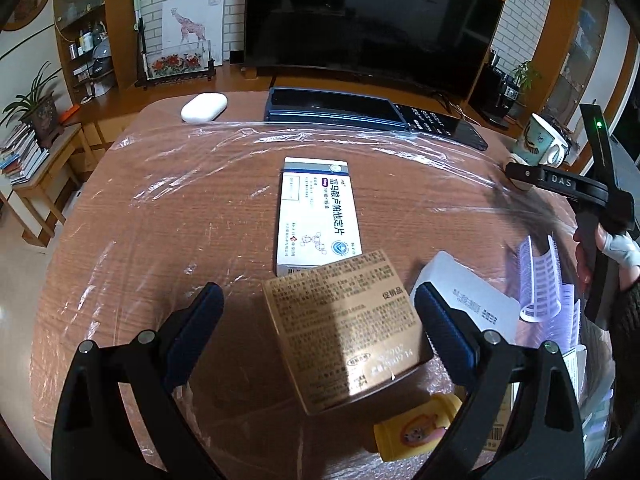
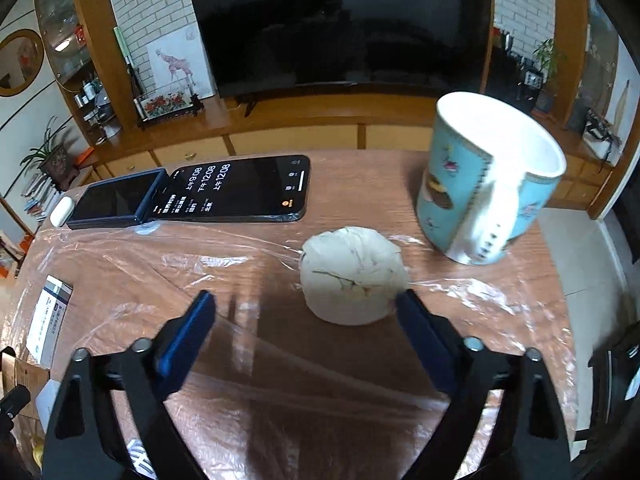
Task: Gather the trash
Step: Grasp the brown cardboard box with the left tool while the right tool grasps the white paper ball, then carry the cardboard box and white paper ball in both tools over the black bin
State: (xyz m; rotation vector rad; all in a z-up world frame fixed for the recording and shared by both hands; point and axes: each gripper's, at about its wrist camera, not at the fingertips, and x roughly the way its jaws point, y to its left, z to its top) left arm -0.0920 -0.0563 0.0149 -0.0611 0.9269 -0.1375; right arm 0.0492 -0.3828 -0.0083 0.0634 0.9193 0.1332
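Observation:
In the left wrist view my left gripper (image 1: pixel 318 300) is open around a tan cardboard box (image 1: pixel 344 328); the box lies tilted between the fingers, and contact cannot be made out. A white medicine box (image 1: pixel 316 212) lies flat just beyond it. A white carton (image 1: pixel 468 300) and a yellow container (image 1: pixel 416 432) sit to the right. In the right wrist view my right gripper (image 2: pixel 306 302) is open and empty, just short of a crumpled white paper ball (image 2: pixel 352 276). The right gripper also shows at the right edge of the left wrist view (image 1: pixel 520 172).
The wooden table (image 1: pixel 160 220) is covered in clear plastic film. At its far side lie two dark phones (image 2: pixel 192 196) and a white case (image 1: pixel 204 107). A blue mug (image 2: pixel 488 184) stands right of the paper ball. Loose white plastic pieces (image 1: pixel 540 280) lie at the right. A TV stands behind.

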